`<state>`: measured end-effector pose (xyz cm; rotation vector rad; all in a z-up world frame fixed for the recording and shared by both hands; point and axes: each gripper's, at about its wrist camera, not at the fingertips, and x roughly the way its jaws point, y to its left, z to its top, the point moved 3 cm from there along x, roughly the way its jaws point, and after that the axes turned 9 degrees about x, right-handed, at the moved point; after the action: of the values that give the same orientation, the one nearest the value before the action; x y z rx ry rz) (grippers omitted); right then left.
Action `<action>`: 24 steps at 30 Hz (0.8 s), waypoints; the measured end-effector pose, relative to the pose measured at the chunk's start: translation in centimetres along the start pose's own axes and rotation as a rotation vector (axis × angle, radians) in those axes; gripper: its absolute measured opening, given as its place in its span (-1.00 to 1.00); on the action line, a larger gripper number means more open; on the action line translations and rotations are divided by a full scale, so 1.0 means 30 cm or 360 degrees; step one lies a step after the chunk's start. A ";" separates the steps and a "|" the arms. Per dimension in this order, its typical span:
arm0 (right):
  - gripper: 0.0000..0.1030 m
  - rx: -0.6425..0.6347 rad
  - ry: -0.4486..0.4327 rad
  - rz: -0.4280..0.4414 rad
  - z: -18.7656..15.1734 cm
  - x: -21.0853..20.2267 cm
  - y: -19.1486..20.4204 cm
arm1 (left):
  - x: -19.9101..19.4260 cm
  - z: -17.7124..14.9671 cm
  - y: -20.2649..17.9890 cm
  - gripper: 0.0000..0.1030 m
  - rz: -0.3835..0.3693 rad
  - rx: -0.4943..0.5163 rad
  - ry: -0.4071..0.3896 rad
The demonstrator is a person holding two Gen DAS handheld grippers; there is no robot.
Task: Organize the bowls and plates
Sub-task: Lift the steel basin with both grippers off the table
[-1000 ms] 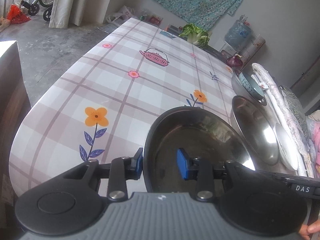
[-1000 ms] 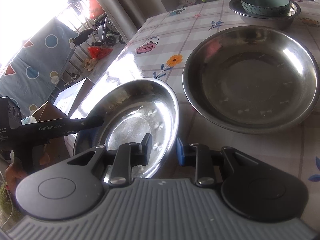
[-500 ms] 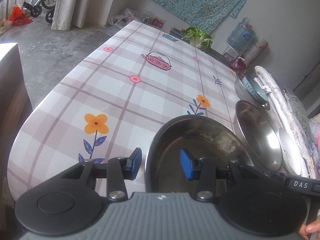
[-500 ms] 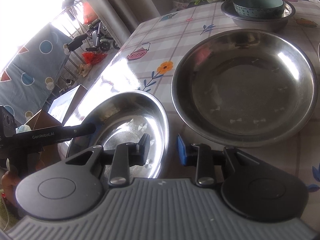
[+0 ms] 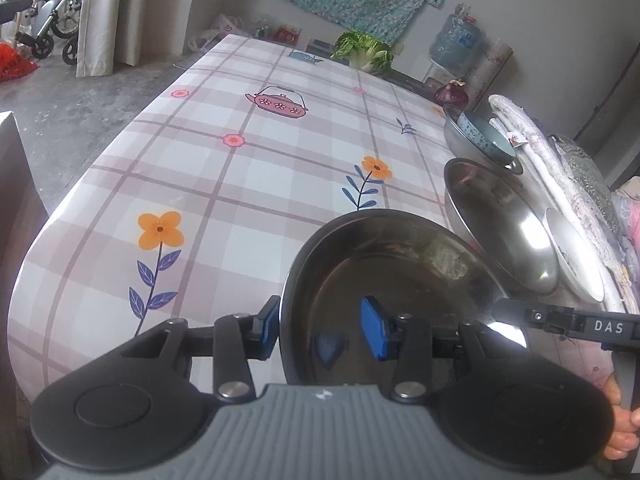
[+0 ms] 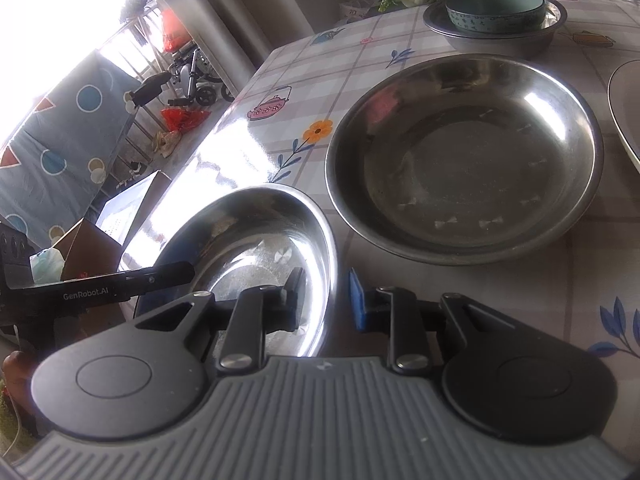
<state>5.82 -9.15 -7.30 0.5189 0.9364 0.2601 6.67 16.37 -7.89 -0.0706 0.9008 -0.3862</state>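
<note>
Table (image 5: 248,168): plaid cloth.
Near edge: small steel bowl (image 6: 256,240), unstacked.
Left gripper (image 5: 320,326), right gripper (image 6: 324,300): jaws spread astride its rim.
Far edge: blue bowl (image 6: 494,10) already nested.

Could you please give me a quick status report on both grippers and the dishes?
Left hand-held gripper and right hand-held gripper open, each straddling the small steel bowl rim. Large steel plate beside it. Nothing in between.

From the left wrist we look low and close over a small steel bowl (image 5: 392,276) toward the table's far end at 12 o'clock, while our right wrist view faces the same bowl (image 6: 256,248) from its opposite rim.
</note>
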 end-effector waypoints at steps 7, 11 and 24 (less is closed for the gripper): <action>-0.54 -0.0006 0.0011 -0.0012 -0.009 0.032 0.007 | 0.024 0.010 -0.016 -0.16 0.0068 0.0051 -0.0007; -0.56 -0.0017 0.0013 -0.0013 -0.012 0.044 0.017 | 0.024 0.010 -0.021 -0.21 0.0102 0.0066 -0.0016; -0.58 -0.0060 -0.0013 -0.0054 -0.018 0.042 0.027 | 0.025 0.007 -0.029 -0.30 0.0140 0.0092 0.0003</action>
<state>6.11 -7.77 -8.01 0.4688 0.9298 0.2441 6.98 15.28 -8.13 0.0226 0.8908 -0.3303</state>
